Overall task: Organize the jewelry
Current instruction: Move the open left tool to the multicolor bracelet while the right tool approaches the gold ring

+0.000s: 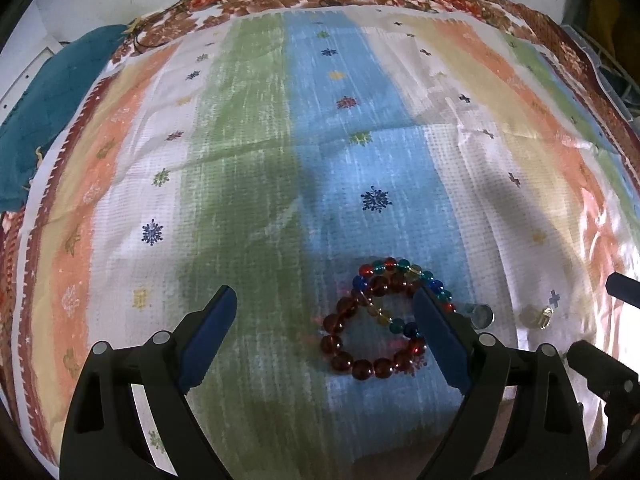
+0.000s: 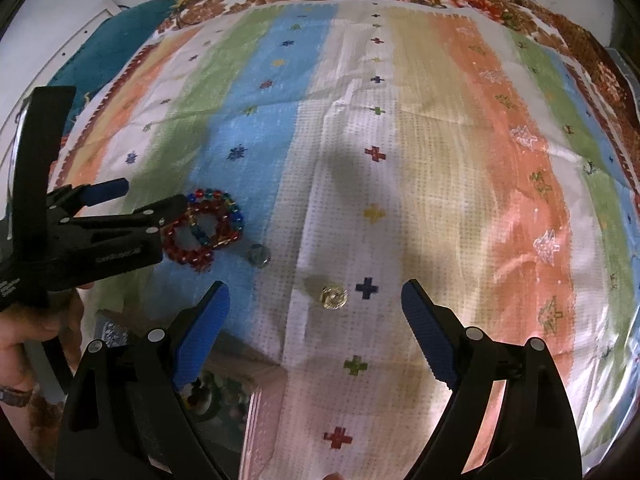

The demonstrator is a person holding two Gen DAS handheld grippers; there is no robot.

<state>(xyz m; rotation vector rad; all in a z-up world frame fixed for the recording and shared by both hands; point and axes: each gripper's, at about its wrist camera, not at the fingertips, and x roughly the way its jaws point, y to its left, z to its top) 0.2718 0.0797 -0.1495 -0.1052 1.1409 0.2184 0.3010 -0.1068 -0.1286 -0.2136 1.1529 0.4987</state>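
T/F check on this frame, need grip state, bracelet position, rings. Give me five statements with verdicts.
1. Both hand-held grippers are open. True: left hand-held gripper, right hand-held gripper.
2. The left one holds the dark red bead bracelet. False: it lies on the cloth.
3. The multicolour bead bracelet overlaps the red one. True.
4. The gold ring is between the right fingers, ungripped. True.
5. The silver ring is stacked on the gold ring. False: they lie apart.

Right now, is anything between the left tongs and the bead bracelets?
Nothing visible. The left tongs are open over the dark red bracelet and the multicolored bracelet; the right finger overlaps their edge.
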